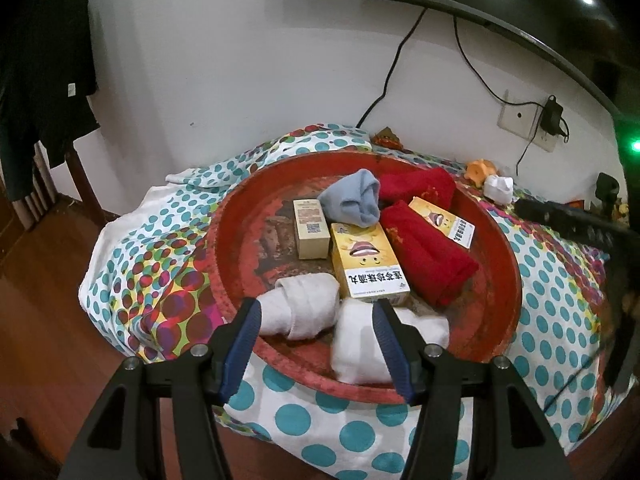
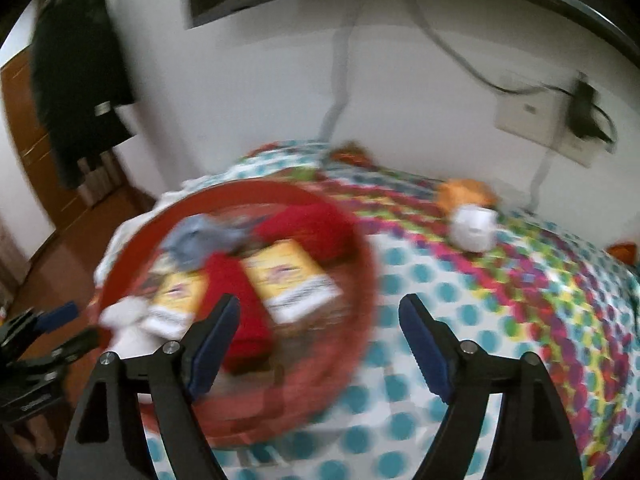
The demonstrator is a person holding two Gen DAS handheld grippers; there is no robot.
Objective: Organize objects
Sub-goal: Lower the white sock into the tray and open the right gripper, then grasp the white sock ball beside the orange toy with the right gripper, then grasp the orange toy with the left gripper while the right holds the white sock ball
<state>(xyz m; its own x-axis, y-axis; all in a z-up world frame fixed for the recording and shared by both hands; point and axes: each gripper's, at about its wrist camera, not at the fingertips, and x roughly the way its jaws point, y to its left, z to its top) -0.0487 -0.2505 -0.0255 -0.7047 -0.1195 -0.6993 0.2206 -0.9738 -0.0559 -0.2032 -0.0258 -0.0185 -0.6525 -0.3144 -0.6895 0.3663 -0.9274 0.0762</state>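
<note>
A round red tray sits on a dotted cloth. It holds two yellow boxes, a beige box, a grey-blue sock roll, two red rolls and two white rolls. My left gripper is open and empty above the tray's near edge, over the white rolls. My right gripper is open and empty above the tray's right rim; that view is blurred.
The dotted cloth covers the table. An orange toy and a white object lie at the back right. A wall socket with a black adapter and cables is behind. Wooden floor is at the left.
</note>
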